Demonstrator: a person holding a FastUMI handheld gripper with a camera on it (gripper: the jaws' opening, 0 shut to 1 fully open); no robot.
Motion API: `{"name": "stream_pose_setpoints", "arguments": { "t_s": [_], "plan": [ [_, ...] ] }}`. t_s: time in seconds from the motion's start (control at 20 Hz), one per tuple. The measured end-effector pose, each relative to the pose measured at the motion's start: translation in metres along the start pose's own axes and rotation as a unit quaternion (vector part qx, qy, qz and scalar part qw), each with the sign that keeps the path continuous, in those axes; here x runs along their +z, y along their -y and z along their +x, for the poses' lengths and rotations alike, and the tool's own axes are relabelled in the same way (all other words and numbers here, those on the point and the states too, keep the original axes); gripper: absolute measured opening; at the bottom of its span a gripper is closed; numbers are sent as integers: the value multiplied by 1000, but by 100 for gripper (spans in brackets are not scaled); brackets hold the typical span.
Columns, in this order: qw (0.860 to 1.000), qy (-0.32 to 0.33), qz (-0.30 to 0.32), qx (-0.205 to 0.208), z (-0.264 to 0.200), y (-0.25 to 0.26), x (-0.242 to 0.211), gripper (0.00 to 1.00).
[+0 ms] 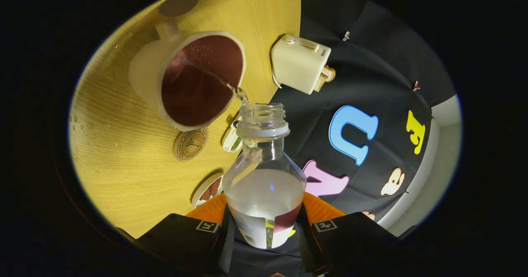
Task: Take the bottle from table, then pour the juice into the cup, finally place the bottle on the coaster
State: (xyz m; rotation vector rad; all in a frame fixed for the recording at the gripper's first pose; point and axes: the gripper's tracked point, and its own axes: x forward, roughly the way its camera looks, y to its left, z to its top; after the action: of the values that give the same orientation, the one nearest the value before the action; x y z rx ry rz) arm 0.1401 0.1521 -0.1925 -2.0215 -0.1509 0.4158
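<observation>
My gripper is shut on a clear plastic bottle, one finger on each side of its body. The bottle is uncapped, tilted, and partly full of clear liquid. A thin stream runs from its mouth into the white cup just beyond it. The cup has a dark reddish inside, a handle, and stands on the yellow wooden table. A round cork coaster with a printed emblem lies on the table right beside the cup, between the cup and my fingers.
A cream toaster with toast in it stands by the table's edge beyond the bottle. A brown disc lies past the cup's handle. A small white container and a round dish sit near the bottle. Droplets dot the table.
</observation>
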Motion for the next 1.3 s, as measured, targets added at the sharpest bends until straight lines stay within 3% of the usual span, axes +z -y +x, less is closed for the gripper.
{"name": "stream_pose_setpoints", "arguments": {
  "t_s": [1.3],
  "plan": [
    [986, 40, -163, -17, 19, 9, 4, 67]
  ]
}}
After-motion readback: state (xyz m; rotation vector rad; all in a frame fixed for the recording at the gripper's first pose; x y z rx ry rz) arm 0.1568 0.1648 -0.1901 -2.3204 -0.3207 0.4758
